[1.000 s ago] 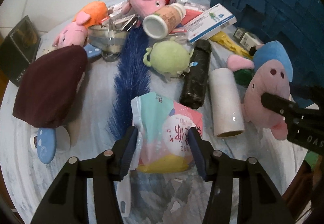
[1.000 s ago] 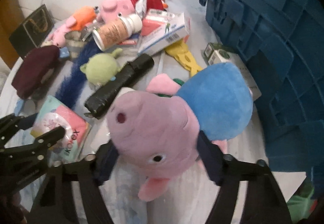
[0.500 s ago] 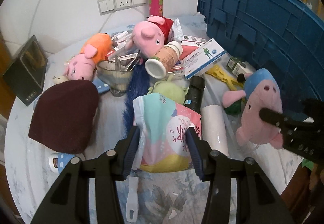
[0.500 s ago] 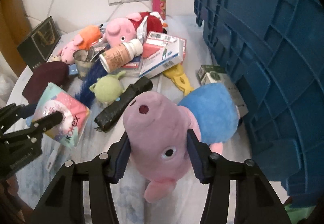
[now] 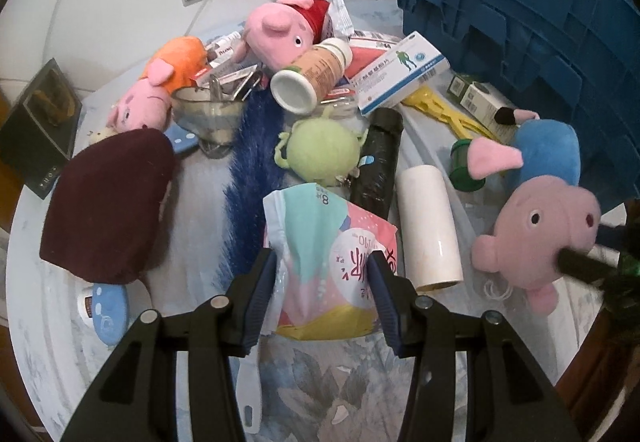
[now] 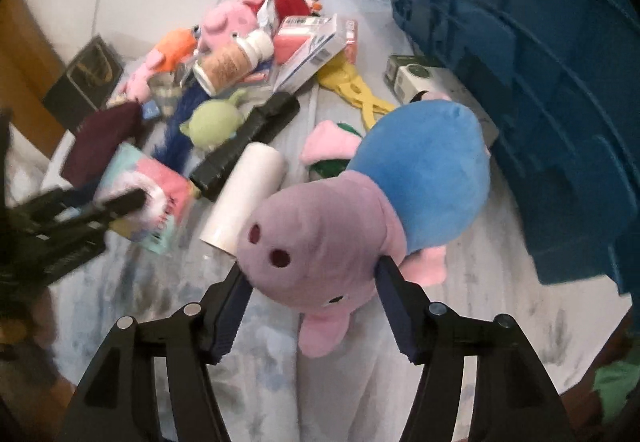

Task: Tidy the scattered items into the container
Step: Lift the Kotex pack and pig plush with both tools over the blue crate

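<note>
My left gripper [image 5: 322, 258] is shut on a pastel pink-and-teal soft packet [image 5: 320, 226], which it holds a little above the table. My right gripper [image 6: 312, 270] has a pig plush with a blue body [image 6: 320, 226] between its fingers by the head. Its pads still press on the head while the jaws are opening. The plush hangs tilted above the tablecloth, close to the blue crate [image 6: 520, 42]. In the left wrist view the same plush [image 5: 536, 234] is at the right, with a blurred right finger on it. The crate [image 5: 520, 2] fills the upper right.
Lying on the table are a white roll [image 5: 428, 226], a black torch [image 5: 378, 162], a green plush [image 5: 320, 150], a maroon cloth [image 5: 108, 202], two more pig plushes, a bottle [image 5: 312, 78], a medicine box [image 5: 400, 78], yellow tongs [image 5: 440, 110] and a glass bowl [image 5: 208, 114].
The right gripper closed on the pig plush's head and lifted it; it now sits turned snout-left, nearer the crate. The left gripper raised the packet off the table.
</note>
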`<action>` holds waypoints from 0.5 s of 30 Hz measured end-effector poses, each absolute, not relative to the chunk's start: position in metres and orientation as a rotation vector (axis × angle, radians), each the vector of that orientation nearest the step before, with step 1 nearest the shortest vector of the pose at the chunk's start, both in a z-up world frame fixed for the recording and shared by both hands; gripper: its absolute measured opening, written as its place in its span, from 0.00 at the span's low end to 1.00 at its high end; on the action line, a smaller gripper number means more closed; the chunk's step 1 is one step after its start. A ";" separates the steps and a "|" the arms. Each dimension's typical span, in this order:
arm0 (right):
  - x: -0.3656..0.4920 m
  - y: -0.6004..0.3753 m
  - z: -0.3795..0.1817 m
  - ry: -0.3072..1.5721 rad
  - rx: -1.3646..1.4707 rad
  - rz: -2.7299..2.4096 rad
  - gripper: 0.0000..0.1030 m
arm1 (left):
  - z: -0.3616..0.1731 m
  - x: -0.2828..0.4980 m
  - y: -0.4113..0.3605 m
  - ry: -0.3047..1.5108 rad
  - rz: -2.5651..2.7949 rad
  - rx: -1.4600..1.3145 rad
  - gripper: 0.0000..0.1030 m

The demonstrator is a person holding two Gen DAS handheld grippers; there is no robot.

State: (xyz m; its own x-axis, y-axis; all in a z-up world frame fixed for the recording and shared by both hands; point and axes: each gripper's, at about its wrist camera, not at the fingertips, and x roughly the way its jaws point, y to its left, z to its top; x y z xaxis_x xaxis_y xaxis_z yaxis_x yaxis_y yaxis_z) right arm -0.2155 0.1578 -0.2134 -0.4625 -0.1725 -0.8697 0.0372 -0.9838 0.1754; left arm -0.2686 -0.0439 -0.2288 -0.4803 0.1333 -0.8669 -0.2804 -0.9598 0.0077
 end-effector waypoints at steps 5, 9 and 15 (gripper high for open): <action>-0.210 0.169 -0.160 -0.251 1.416 -2.688 0.89 | -0.228 -0.273 -0.040 0.209 2.495 -1.433 0.45; -0.236 0.174 -0.161 -0.203 1.500 -2.738 0.88 | -0.229 -0.276 -0.036 0.207 2.484 -1.427 0.45; -0.273 0.189 -0.227 -0.334 1.768 -2.679 0.69 | -0.230 -0.282 -0.031 0.218 2.466 -1.417 0.45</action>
